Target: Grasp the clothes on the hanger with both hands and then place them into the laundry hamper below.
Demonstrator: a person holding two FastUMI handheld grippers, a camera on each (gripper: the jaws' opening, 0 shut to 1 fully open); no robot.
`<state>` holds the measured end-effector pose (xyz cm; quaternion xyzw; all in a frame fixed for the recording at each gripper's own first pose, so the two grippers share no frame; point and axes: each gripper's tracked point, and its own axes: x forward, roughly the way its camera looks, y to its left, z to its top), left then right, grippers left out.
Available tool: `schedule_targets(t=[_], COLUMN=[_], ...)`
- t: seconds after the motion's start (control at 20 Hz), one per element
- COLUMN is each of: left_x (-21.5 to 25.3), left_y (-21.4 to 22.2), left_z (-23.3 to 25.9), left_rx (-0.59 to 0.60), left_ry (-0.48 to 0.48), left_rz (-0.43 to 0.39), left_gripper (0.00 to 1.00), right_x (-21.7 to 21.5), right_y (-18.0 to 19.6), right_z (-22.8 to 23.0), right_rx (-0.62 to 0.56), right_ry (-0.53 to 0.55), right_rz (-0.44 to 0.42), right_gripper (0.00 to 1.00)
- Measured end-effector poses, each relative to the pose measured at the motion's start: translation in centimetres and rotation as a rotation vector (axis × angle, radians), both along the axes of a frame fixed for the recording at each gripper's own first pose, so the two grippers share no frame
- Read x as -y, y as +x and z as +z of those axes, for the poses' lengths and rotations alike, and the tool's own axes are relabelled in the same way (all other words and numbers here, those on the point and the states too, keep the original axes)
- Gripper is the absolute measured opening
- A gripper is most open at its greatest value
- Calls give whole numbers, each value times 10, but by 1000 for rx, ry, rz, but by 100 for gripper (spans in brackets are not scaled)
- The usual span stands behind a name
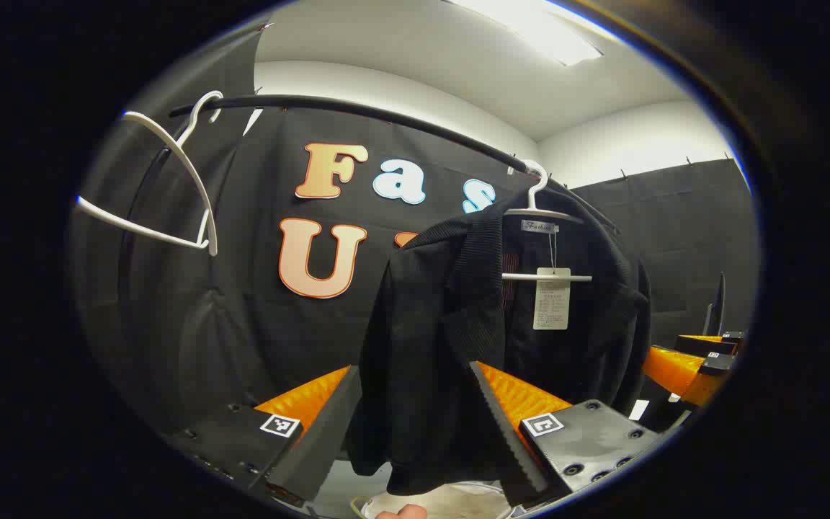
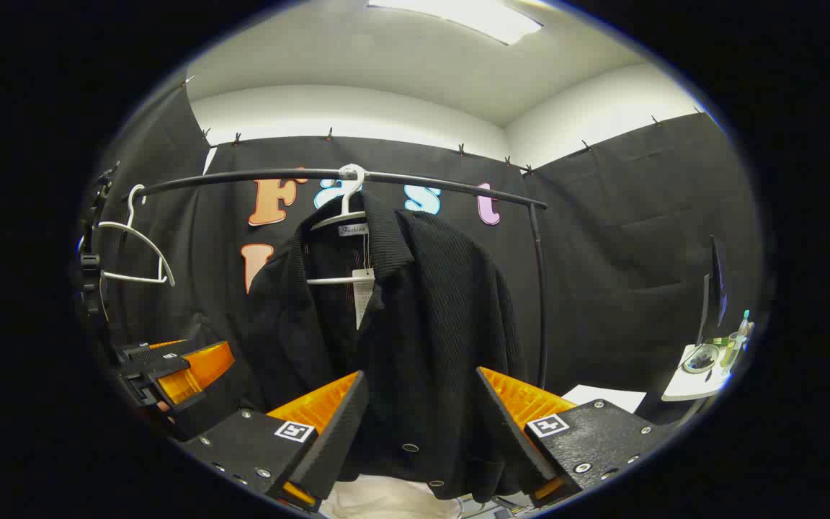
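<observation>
The jacket (image 2: pixel 400 324) hangs on a hanger (image 2: pixel 346 209) near the middle of the rail (image 2: pixel 458 189), so both front panels drop free for a two-sided grab. The left gripper (image 1: pixel 415 425) is wide open, its fingers astride one panel's lower edge without pressing it. The right gripper (image 2: pixel 422 425) is also spread wide around the other panel's hem, gripping nothing. A spare hanger (image 2: pixel 134 245) sits at the rail's left end. Something pale below (image 2: pixel 386 501) is probably the hamper.
</observation>
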<state>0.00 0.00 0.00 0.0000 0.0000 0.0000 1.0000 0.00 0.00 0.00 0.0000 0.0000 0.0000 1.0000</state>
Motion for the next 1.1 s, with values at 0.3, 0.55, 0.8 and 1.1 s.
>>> schedule_targets(t=[0.3, 0.55, 0.8, 1.1], left_x=[-1, -1, -4, -8], left_y=[-1, -2, -4, -5], left_z=[-1, -3, -6, -9], left_rx=[-4, -15, -21, -26], left_ry=[5, 4, -3, -7], left_rz=[2, -2, 2, 11], left_gripper=[96, 92, 92, 96], right_x=[-4, -9, -11, -18], right_y=[0, -2, -7, -8], right_z=[-3, -8, -8, -12], right_rx=[-7, -22, -28, -45], right_ry=[6, 4, 3, 4], right_rz=[8, 10, 9, 23], right_gripper=[92, 92, 92, 92])
